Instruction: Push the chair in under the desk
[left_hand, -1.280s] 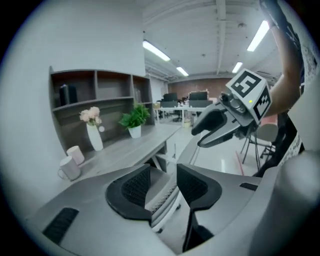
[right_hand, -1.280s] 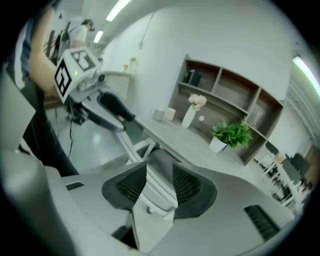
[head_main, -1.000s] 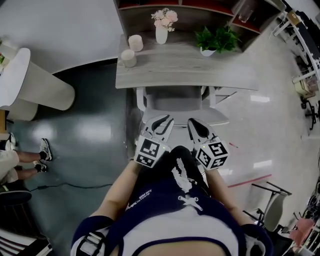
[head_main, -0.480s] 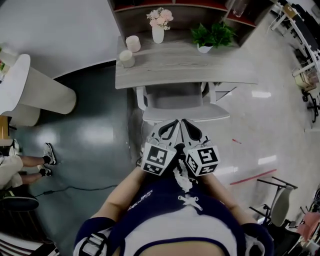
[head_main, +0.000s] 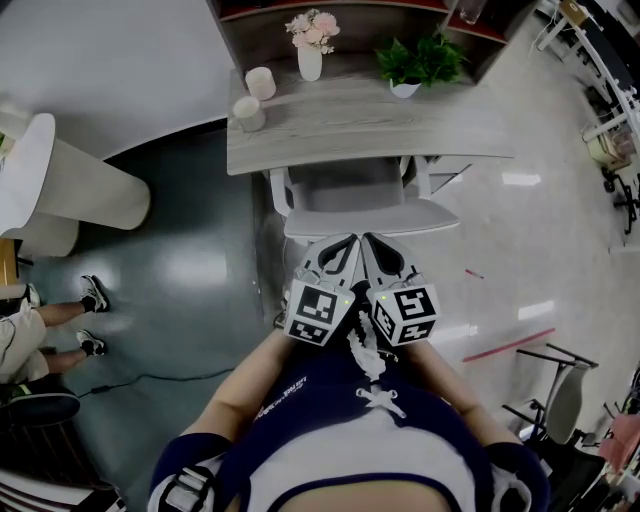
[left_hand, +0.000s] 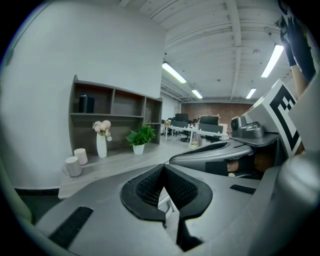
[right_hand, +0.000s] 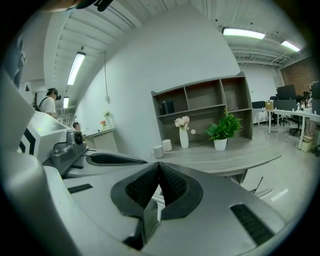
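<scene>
The grey chair stands with its seat partly under the pale wooden desk; its backrest edge faces me. In the head view my left gripper and right gripper lie side by side, their tips together at the near edge of the backrest. Whether they touch it I cannot tell. Both are shut with nothing between the pads. The left gripper view shows its shut jaws pointing over the desk. In the right gripper view the shut jaws point at the same desk.
On the desk stand two mugs, a white vase of flowers and a potted plant, with a dark shelf unit behind. A white rounded counter and a person's feet are at the left. Another chair stands at the right.
The two grippers have come together from a hand's width apart to side by side at the chair back. The left jaws have shut. Chair and desk sit slightly higher in view.
</scene>
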